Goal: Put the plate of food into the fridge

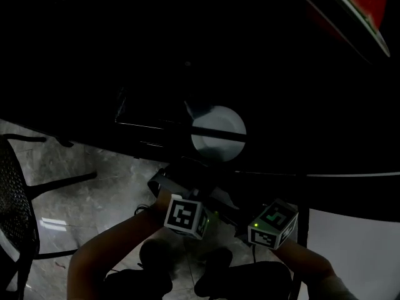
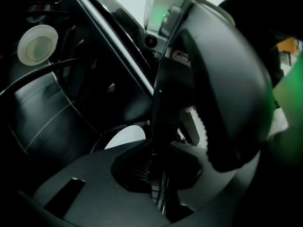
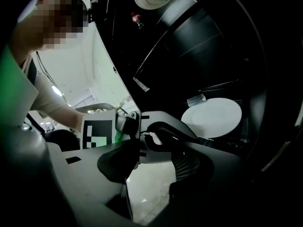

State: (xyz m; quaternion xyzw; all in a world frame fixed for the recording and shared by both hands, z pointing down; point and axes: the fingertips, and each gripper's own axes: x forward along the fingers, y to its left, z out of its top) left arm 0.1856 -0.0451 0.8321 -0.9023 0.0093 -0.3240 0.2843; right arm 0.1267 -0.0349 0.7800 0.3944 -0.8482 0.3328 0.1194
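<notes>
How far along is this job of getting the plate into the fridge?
Mostly done, it seems: the white plate lies on a shelf inside the dark compartment; no food shows on it. Nothing is in hand: the fingers of the left gripper are shut, those of the right gripper apart, neither touching the plate. Left, probably: shutting a door, not visible here.
</notes>
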